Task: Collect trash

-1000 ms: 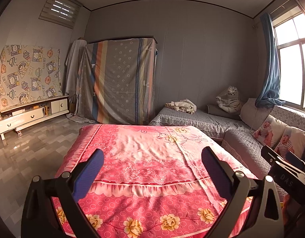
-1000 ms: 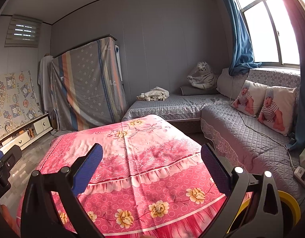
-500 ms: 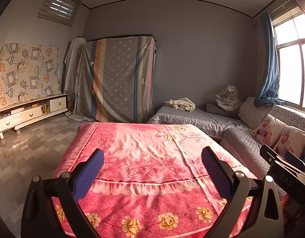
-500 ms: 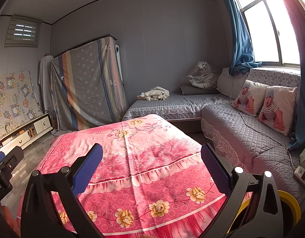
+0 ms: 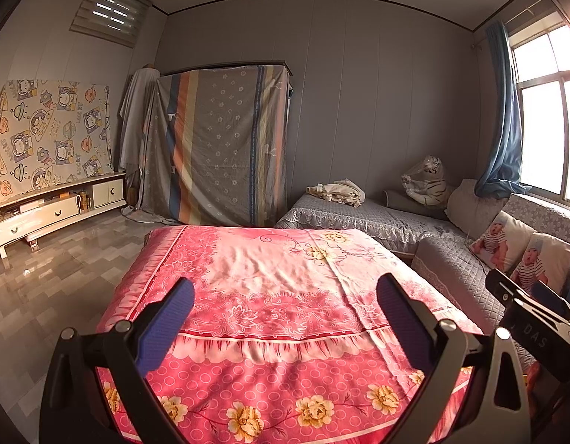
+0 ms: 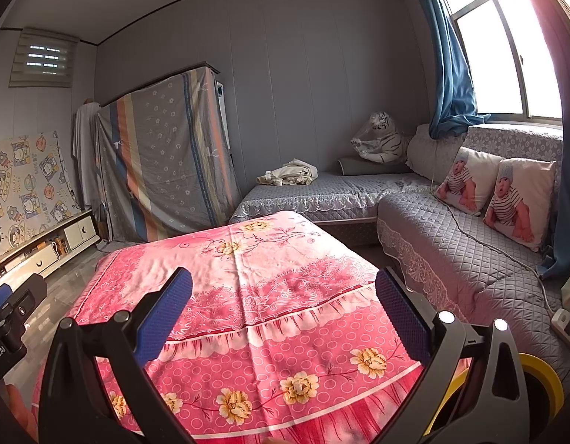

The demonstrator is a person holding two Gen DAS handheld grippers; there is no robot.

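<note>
No trash shows in either view. My left gripper (image 5: 285, 296) is open and empty, held above the near end of a table under a pink flowered cloth (image 5: 270, 259). My right gripper (image 6: 285, 292) is open and empty too, above the same cloth (image 6: 248, 259). The right gripper's body shows at the right edge of the left wrist view (image 5: 533, 318). The left gripper's body shows at the left edge of the right wrist view (image 6: 11, 318). A yellow round rim (image 6: 544, 377) sits low at the right behind my right gripper; what it belongs to is hidden.
A grey quilted corner sofa (image 6: 451, 229) runs along the back and right, with two baby-print cushions (image 6: 496, 192), a toy tiger (image 6: 381, 140) and crumpled cloth (image 6: 288, 174). A sheet-draped cabinet (image 5: 218, 148) stands behind. A low white TV stand (image 5: 55, 211) lines the left wall.
The left wrist view has shifted slightly, so the room has slid a little left and down. The right view is nearly unchanged. Both grippers stay open.
</note>
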